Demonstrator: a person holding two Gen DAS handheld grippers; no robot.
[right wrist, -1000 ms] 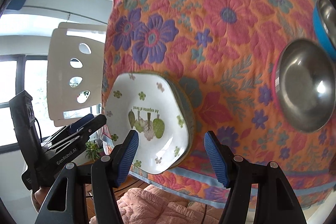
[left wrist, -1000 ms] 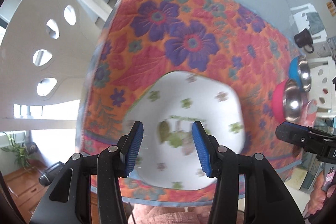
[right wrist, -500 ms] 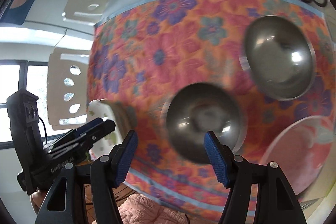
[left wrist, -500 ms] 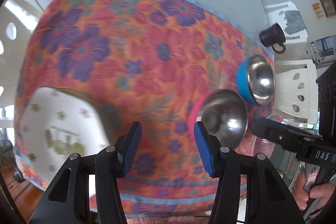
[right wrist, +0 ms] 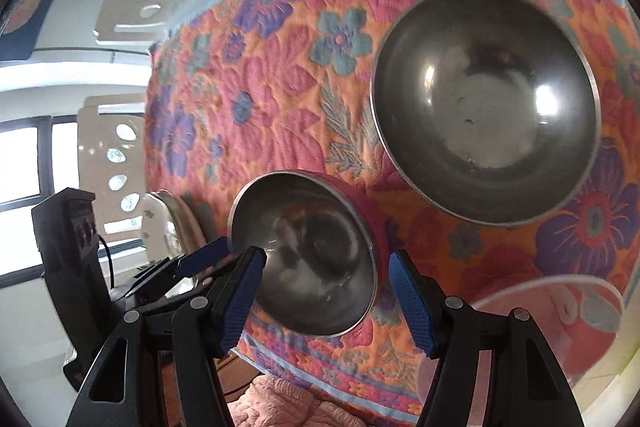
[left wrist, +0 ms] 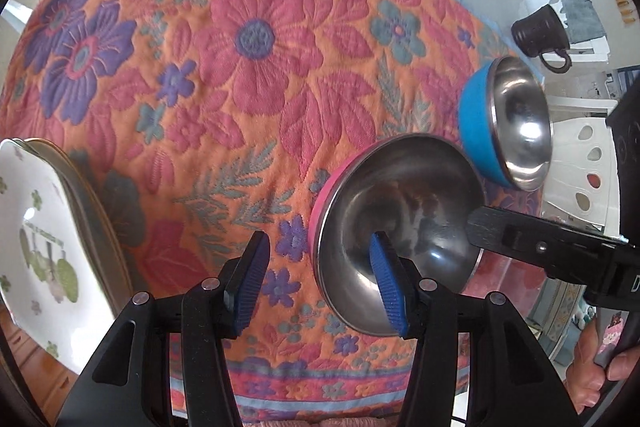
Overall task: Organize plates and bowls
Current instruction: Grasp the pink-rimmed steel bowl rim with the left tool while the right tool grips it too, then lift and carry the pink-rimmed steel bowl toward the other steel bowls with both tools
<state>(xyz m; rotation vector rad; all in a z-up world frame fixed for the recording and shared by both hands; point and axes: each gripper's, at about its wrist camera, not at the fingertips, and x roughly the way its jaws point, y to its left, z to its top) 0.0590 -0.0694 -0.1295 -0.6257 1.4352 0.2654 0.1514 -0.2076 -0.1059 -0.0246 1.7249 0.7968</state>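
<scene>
Two steel bowls are seen mouth-up on the floral cloth of the desk (left wrist: pixel 256 75): the pink-sided bowl (left wrist: pixel 400 239) near the front edge and the blue-sided bowl (left wrist: pixel 504 123) just beyond it to the right, both round, so no long axis is shown. The left hand-held gripper (left wrist: pixel 320 279) is spread across the pink bowl's left rim, pinching nothing, and the right hand-held gripper (right wrist: pixel 326 301) is likewise spread around that bowl. Stacked patterned plates (left wrist: pixel 40 247) lie flat at the desk's left edge.

Two bowls, pink (left wrist: pixel 400 247) and blue (left wrist: pixel 504 123), are glossy metal inside, the cloth (left wrist: pixel 240 67) is quilted and matt, the plate (left wrist: pixel 36 247) glazed, the pads (left wrist: pixel 250 283) ribbed.
</scene>
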